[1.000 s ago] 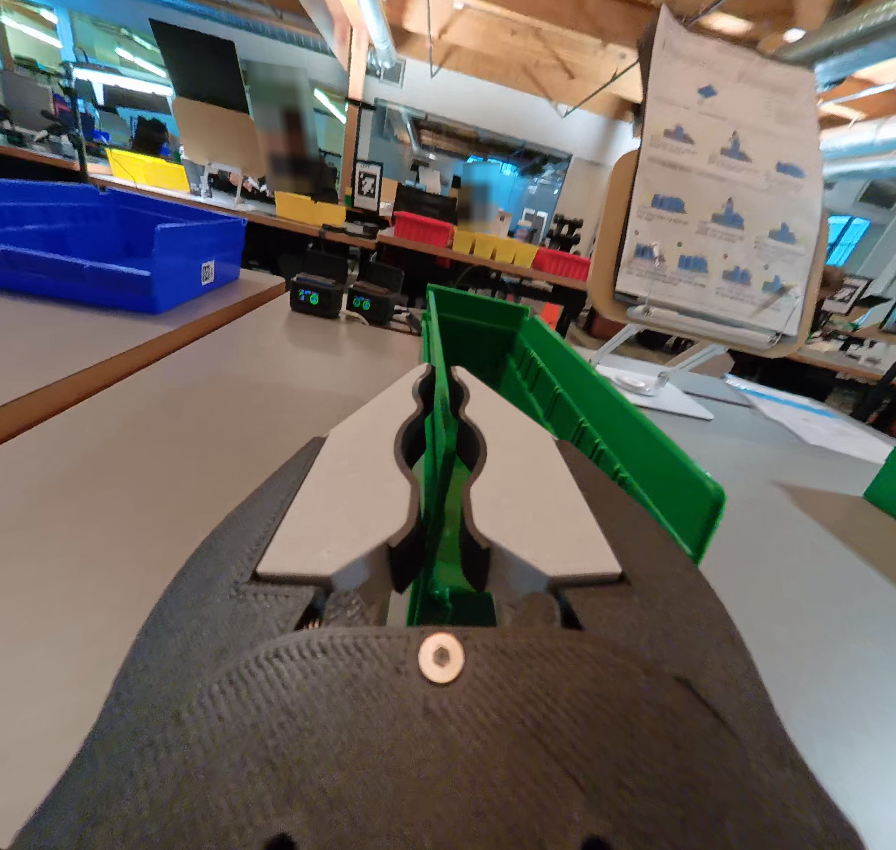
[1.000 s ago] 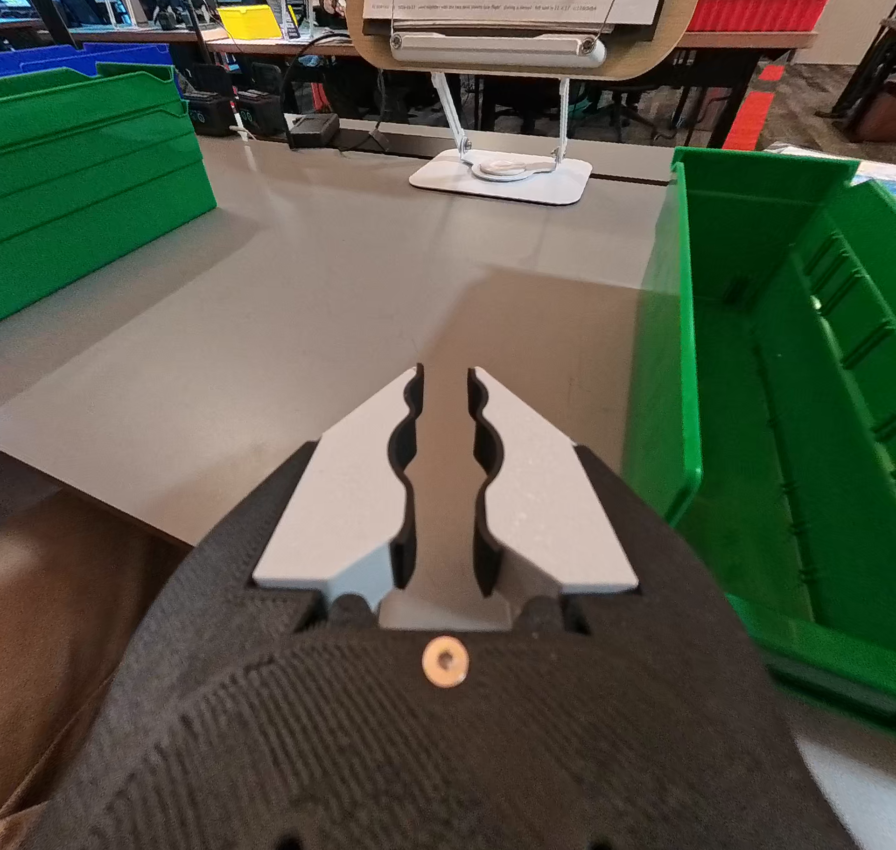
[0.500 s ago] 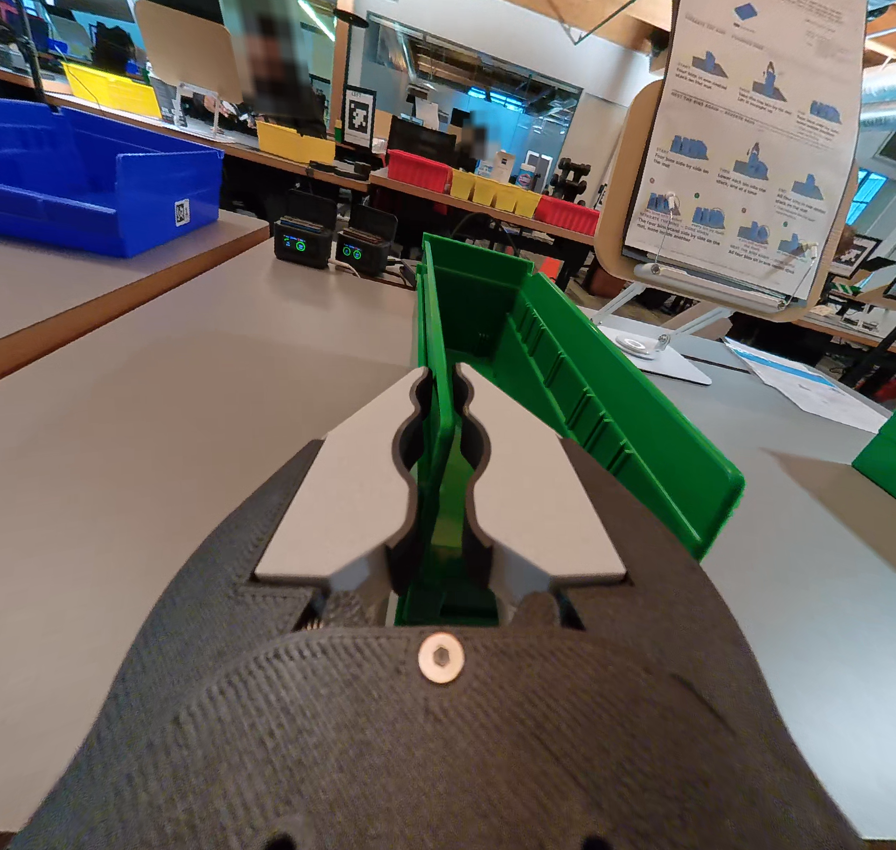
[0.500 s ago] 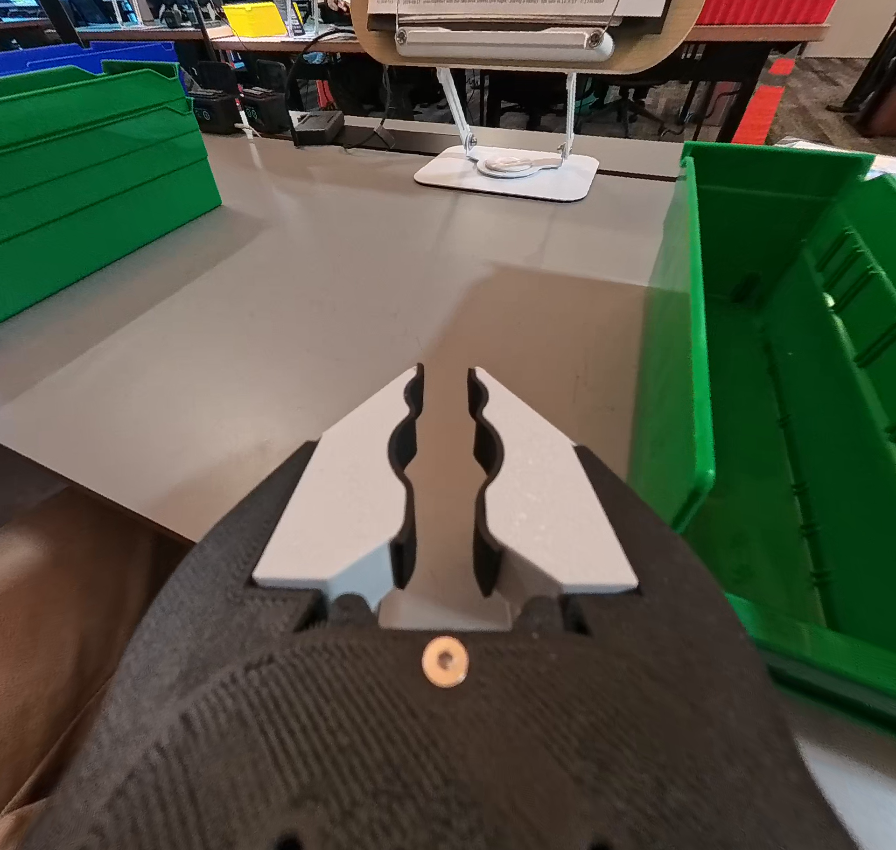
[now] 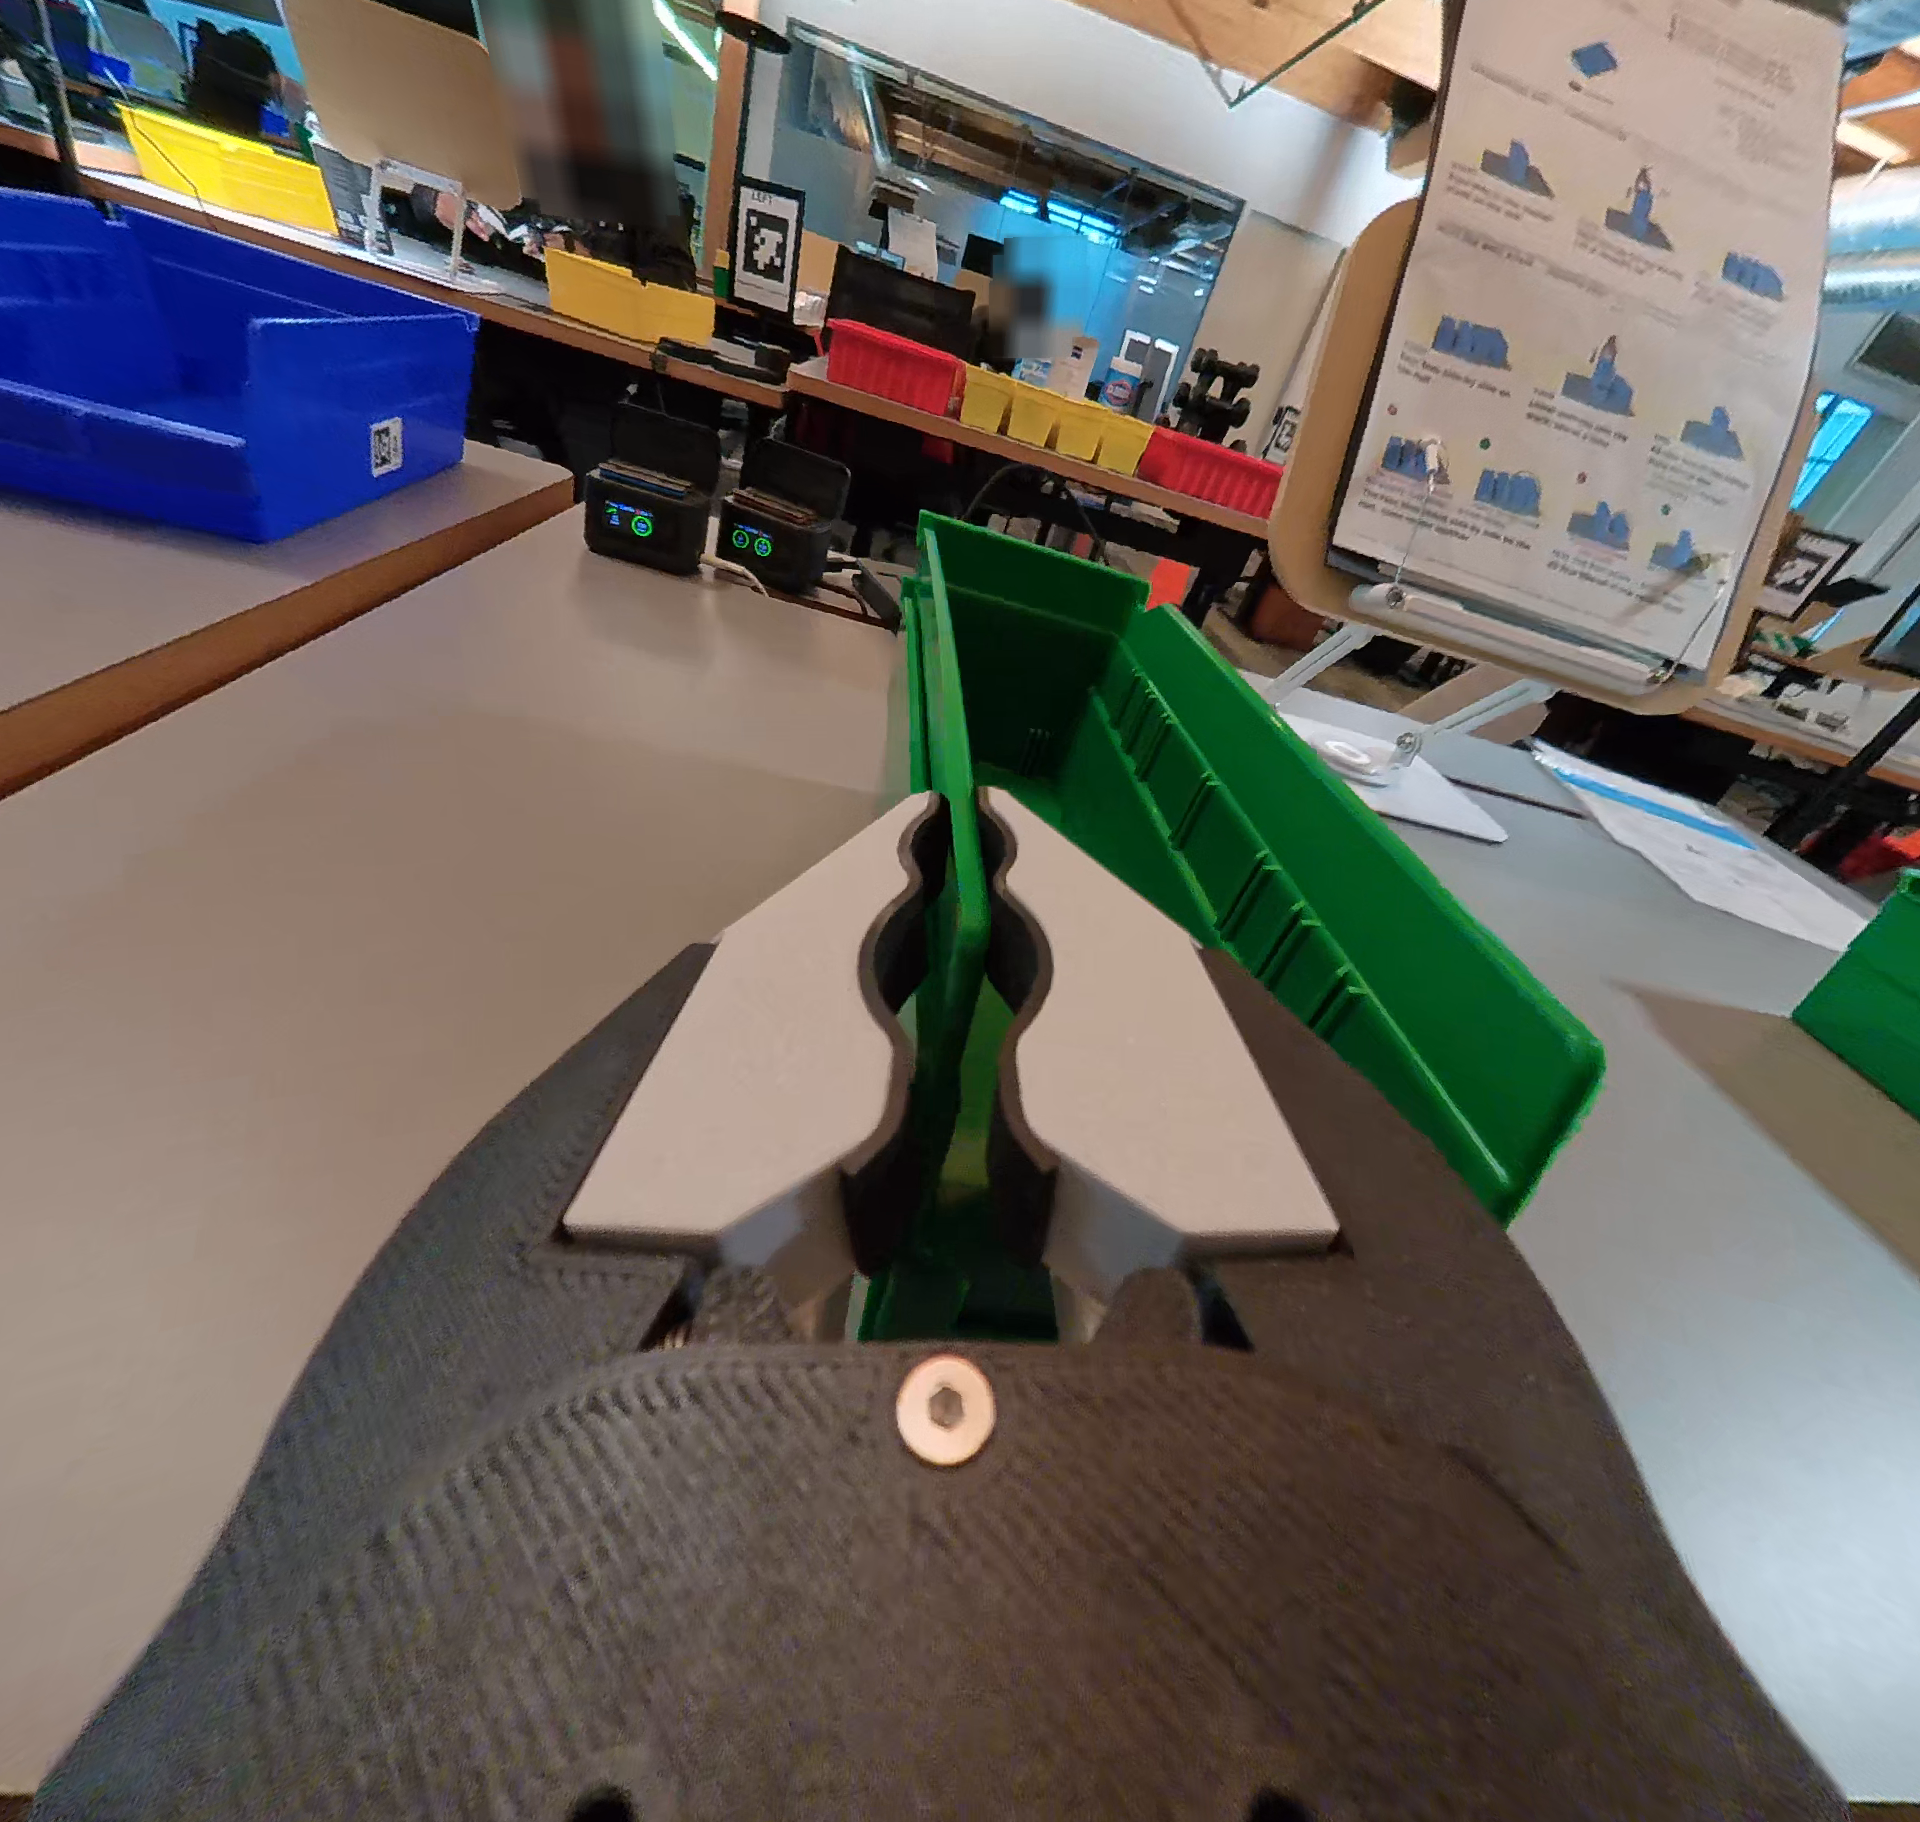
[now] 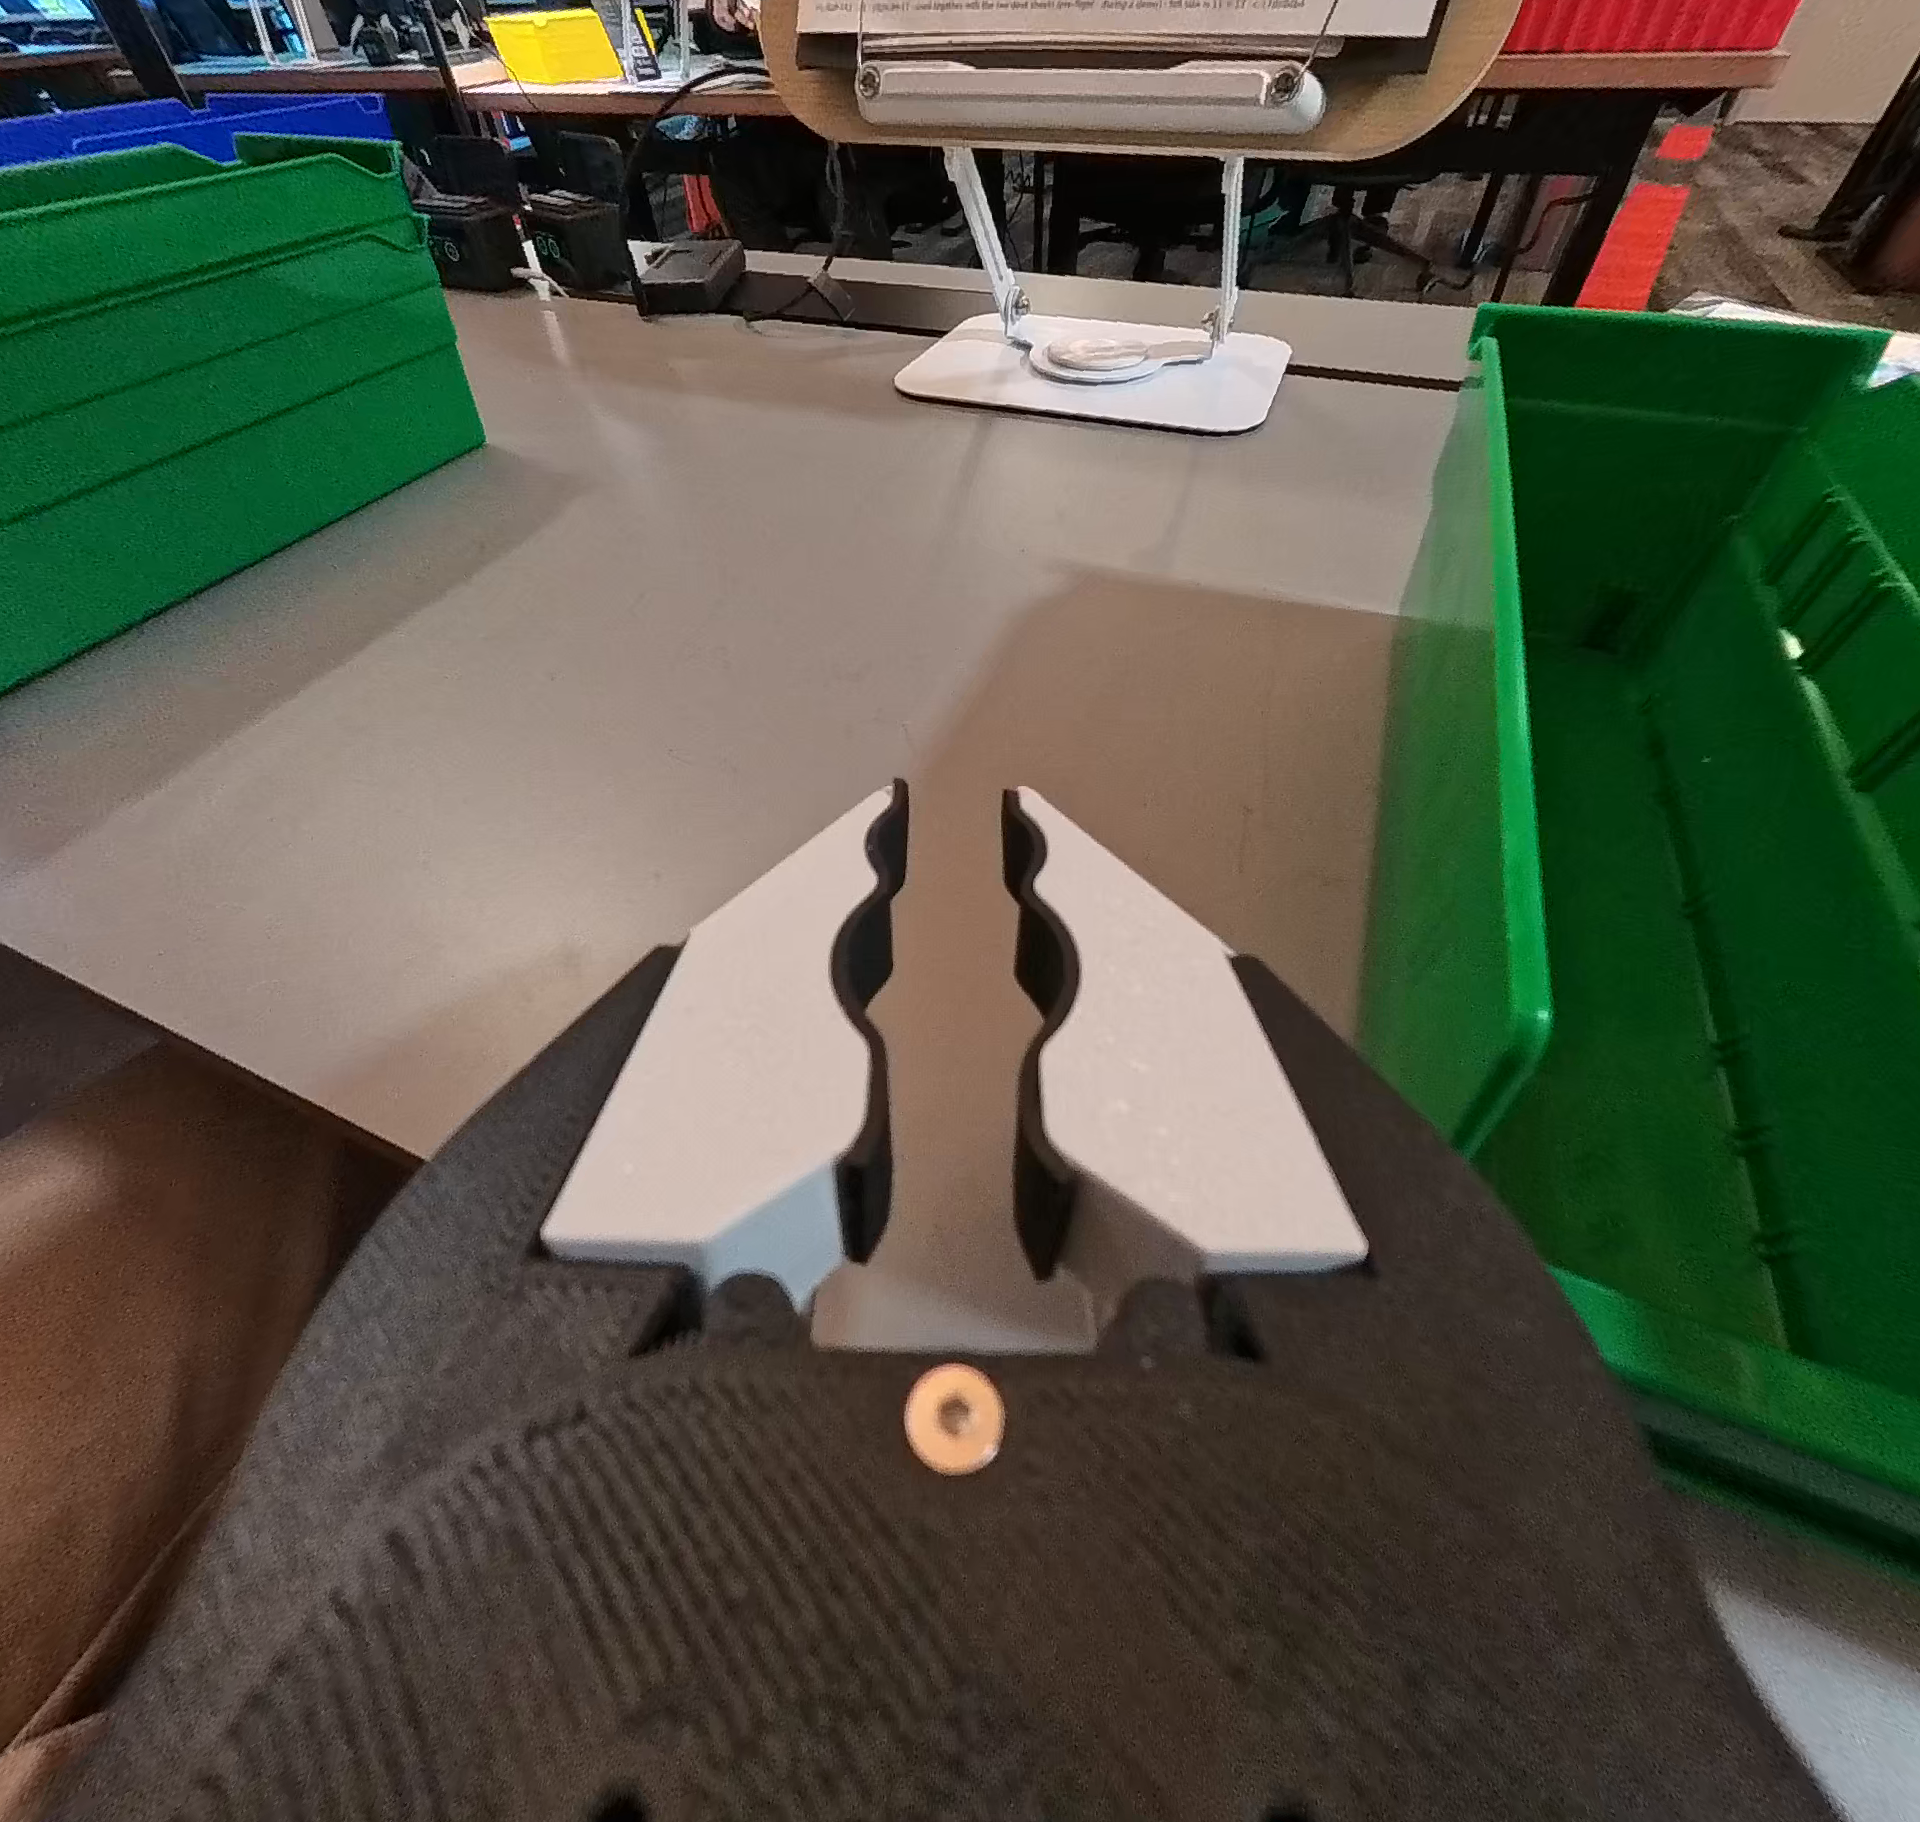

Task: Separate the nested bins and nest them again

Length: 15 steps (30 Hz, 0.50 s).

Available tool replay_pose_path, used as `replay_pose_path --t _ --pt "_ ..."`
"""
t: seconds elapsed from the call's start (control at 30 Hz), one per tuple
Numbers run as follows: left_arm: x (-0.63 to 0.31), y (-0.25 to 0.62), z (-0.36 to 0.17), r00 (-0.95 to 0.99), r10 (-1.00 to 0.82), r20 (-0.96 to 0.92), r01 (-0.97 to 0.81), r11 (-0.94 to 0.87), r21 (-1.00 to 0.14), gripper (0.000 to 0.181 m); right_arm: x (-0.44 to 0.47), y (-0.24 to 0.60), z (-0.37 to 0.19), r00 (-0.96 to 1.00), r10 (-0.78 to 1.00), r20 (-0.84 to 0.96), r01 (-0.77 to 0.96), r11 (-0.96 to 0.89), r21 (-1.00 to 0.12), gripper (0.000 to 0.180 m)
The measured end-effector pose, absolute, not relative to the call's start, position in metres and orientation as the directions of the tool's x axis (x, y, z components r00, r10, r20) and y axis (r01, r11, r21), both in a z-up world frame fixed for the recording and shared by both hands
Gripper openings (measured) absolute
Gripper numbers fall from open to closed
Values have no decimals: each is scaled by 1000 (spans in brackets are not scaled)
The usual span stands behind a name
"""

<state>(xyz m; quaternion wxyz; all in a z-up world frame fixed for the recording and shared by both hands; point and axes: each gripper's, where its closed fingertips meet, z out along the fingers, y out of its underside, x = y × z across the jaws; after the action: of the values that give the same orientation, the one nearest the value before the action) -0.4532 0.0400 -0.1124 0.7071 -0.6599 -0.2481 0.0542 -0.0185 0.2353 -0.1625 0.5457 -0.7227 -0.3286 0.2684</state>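
Observation:
My left gripper (image 5: 961,806) is shut on the left side wall of a long green bin (image 5: 1299,899), near its front end. The bin looks tilted, with its right wall higher. A second green rim (image 5: 906,609) shows just outside its far left corner. In the right wrist view a stack of nested green bins (image 6: 208,401) stands at the left. My right gripper (image 6: 951,796) is open a little and empty over the grey table (image 6: 727,577). A single green bin (image 6: 1662,785) stands just to its right. A corner of that bin may show in the left wrist view (image 5: 1870,993).
An instruction sheet on a white stand (image 6: 1091,370) is at the table's back. Two black chargers (image 5: 717,536) and cables sit at the back edge. A blue bin (image 5: 229,401) stands on the neighbouring table to the left. The table's front edge (image 6: 208,1045) is close.
The left gripper keeps its hold on the bin wall and has pitched down or risen slightly, so the background sits higher. The right gripper has drifted slightly and stays open.

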Motion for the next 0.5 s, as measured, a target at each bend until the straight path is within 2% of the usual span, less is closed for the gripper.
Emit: replay_pose_path --t 0.03,0.23,0.33,0.5 --pt "-453 39 -110 869 399 293 260 134 -956 0 -18 235 -162 640 768 -29 182 -188 -965 16" --pt "-453 31 -89 863 407 299 217 235 -947 0 -18 236 -163 641 767 -30 182 -190 -965 17" --pt "-454 28 -85 871 416 263 181 227 -957 0 -19 235 -163 640 768 -32 181 -191 -965 17" --pt "-456 30 -97 847 406 342 269 227 -936 0 -19 235 -163 638 770 -27 185 -187 -965 16"
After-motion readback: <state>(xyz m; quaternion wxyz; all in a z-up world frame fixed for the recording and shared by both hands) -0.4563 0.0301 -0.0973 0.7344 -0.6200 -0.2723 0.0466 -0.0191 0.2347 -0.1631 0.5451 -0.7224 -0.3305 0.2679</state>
